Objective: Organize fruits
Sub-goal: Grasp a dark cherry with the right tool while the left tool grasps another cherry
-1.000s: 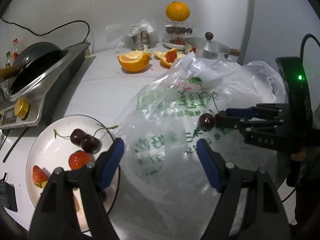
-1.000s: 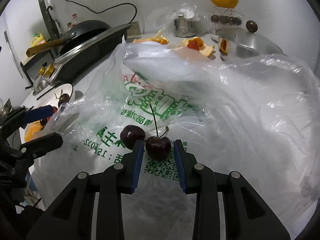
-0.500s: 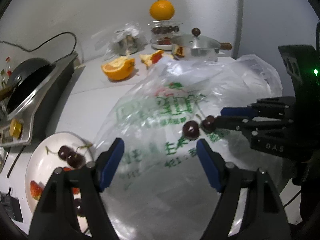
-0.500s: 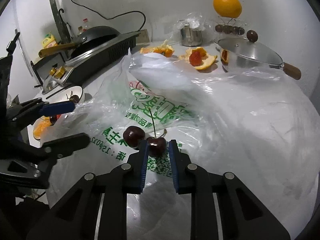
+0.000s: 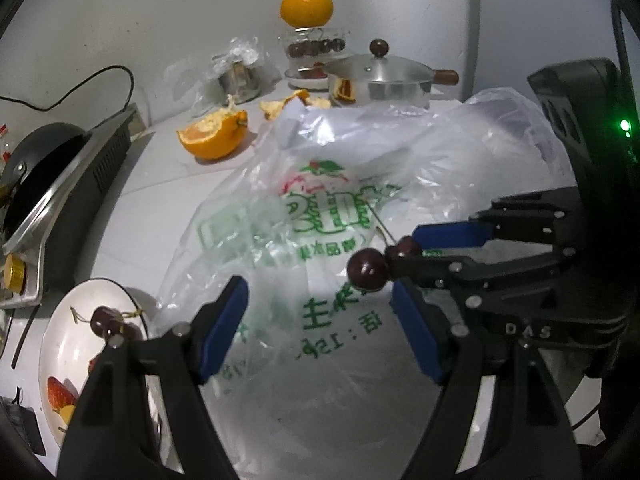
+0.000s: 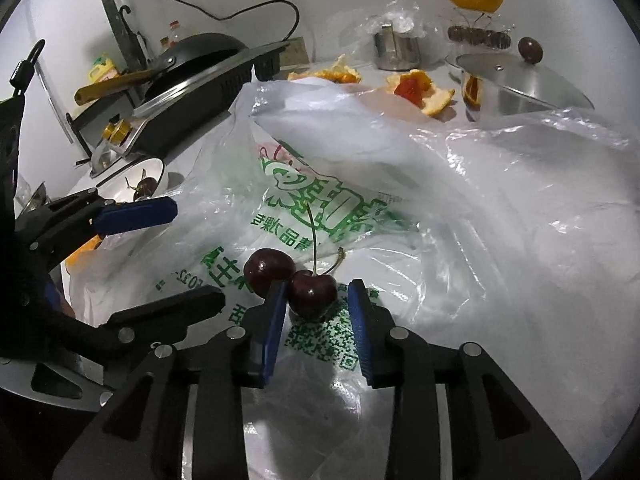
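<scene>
The right gripper (image 6: pixel 316 300) holds 1 dark cherry (image 6: pixel 312 294) between its blue pads (image 6: pixel 274 326), the left pad touching the fruit and a small gap showing at the right pad. A second cherry (image 6: pixel 269 266), glossy and near black, sits just left of the first, outside the pads; a thin green stem (image 6: pixel 313 236) rises from the pair. The left gripper (image 5: pixel 320 320) stands wide apart, empty, above a crumpled translucent plastic bag (image 5: pixel 332 208) printed in green. The bag lies on a white countertop (image 5: pixel 160 184). A white plate (image 5: pixel 76 340) at left carries 2 cherries (image 5: pixel 106 320) and strawberry pieces (image 5: pixel 56 388). Behind stand a halved orange (image 5: pixel 214 138), a whole orange (image 5: pixel 306 6) and a steel lidded pot (image 5: pixel 380 80).
</scene>
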The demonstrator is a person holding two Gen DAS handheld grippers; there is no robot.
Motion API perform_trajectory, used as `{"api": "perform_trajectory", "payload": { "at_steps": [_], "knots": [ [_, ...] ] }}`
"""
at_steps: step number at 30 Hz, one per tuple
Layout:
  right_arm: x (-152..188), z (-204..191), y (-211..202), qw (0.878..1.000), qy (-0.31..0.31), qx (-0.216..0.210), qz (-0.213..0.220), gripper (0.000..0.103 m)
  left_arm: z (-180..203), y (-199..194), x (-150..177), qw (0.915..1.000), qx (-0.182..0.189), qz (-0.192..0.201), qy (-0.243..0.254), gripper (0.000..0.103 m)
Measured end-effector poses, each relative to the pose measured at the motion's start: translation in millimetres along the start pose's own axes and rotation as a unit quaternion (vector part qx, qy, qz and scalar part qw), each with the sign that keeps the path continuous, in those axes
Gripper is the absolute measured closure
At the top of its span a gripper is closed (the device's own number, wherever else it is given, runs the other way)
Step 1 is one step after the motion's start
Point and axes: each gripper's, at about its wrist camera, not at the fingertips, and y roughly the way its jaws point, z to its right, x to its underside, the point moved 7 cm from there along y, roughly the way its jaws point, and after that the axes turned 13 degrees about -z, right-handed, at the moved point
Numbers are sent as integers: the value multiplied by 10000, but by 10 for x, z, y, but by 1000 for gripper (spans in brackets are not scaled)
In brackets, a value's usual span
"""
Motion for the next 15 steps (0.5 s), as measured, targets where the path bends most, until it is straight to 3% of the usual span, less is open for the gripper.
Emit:
{"api": "perform_trajectory", "payload": {
  "at_steps": [3,15],
  "knots": [
    [-6,6,16,10000,-16,-82,-33,75,-2,48,-15,10000,12,-42,-8,27],
    [90,132,-274,9994,-40,132,312,75,146,143,-113,9996,142,-77,215,28]
  ]
}}
